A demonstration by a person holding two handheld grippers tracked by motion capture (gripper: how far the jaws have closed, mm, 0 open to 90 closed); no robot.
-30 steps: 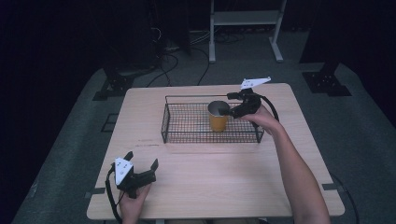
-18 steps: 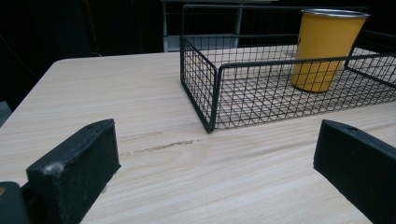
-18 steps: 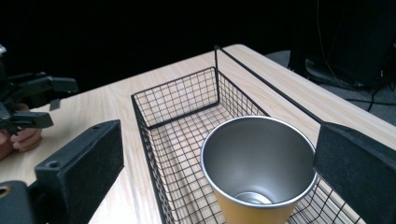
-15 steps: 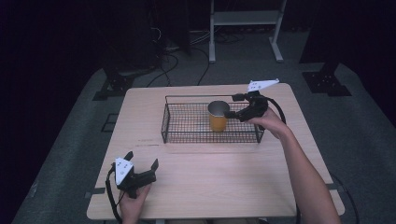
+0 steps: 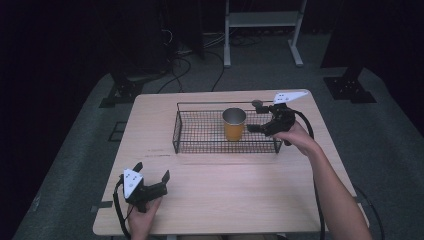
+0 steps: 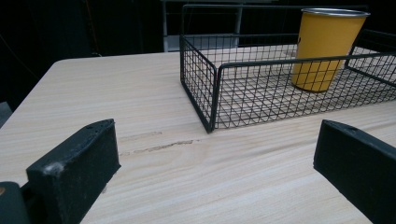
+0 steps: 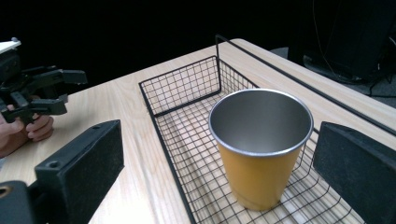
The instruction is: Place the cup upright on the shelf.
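- The yellow cup (image 5: pixel 234 124) stood upright inside the black wire basket (image 5: pixel 200 131), right of the basket's middle, its open steel-lined mouth facing up.
- The basket rested on the wooden table (image 5: pixel 215 195), toward the far edge, long side running left to right.
- The right gripper (image 5: pixel 256 116) was held above the basket's right end, jaws pointed left at the cup.
- Its jaws were spread wide, wider than the cup, and held nothing.
- In the high view, the jaw tips sat just beside the cup's right side, apart from it; no contact was visible.
- In the right gripper view, the cup (image 7: pixel 259 144) stood between the lines of the two jaws but ahead of them, with the rim slightly below camera level.
- The left gripper (image 5: pixel 151 181) rested low at the near left corner of the table, well apart from the basket and cup.
- Its jaws were also spread wide, with bare tabletop between them.
- In the left gripper view, the basket's (image 6: pixel 212 88) near corner lay ahead, and the cup (image 6: pixel 327 46) stood farther back to the right behind the mesh wall.
- In the right gripper view, the left gripper (image 7: pixel 60 91) appeared at far left, gripped by a hand (image 7: pixel 25 128).
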